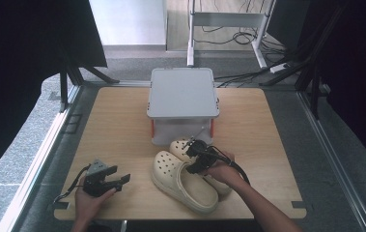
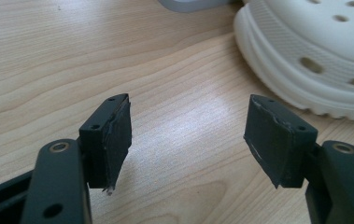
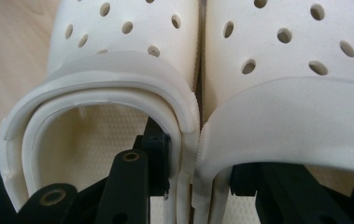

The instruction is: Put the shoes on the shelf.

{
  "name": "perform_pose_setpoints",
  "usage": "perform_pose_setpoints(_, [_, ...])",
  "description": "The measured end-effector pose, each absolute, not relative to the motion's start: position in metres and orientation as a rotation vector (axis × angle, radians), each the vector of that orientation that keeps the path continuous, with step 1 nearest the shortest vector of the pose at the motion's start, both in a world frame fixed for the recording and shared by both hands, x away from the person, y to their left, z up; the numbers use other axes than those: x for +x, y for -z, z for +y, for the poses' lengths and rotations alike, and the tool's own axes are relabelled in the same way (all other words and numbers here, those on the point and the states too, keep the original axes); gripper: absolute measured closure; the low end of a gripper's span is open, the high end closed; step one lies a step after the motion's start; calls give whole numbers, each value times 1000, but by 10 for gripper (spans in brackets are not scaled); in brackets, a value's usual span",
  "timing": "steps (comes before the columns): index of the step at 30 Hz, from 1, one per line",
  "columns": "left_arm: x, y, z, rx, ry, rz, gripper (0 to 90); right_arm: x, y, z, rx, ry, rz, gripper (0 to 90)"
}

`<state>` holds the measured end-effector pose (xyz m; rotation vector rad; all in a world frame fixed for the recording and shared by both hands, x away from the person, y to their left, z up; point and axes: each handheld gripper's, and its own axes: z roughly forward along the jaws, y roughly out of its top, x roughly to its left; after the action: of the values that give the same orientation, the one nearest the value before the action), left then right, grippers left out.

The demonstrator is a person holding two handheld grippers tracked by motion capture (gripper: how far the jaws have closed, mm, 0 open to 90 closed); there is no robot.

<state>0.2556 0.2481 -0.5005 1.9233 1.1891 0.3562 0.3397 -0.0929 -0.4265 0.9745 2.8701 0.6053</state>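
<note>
Clogs point(image 3: 198, 70), cream foam with round holes, lie side by side.

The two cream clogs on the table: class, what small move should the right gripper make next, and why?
Probably a short, straight lift. In the right gripper view, the right gripper has one jaw inside each of the two cream clogs, pinching their touching inner walls together. The high view shows both soles on the wooden table, in front of the grey lidded box. The left gripper rests open, apart.
</note>
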Motion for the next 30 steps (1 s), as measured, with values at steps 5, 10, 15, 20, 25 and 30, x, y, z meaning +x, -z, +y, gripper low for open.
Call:
perform_pose_setpoints(5, [256, 500, 248, 1923, -354, 1189, 326, 333, 415, -99, 955, -634, 2868, 658])
perform_pose_setpoints(10, [256, 500, 248, 1921, -354, 1190, 326, 330, 407, -105, 951, -646, 2857, 658])
perform_pose_setpoints(15, [256, 501, 248, 1924, -355, 1190, 325, 328, 404, -109, 963, -662, 2854, 658])
perform_pose_setpoints(20, [256, 500, 248, 1923, -356, 1191, 326, 326, 403, -110, 957, -665, 2857, 659])
perform_pose_setpoints(25, [255, 500, 249, 1924, -358, 1193, 325, 324, 397, -115, 932, -687, 2878, 658])
perform_pose_setpoints(30, [256, 500, 248, 1919, -356, 1194, 326, 324, 387, -128, 912, -732, 2883, 658])
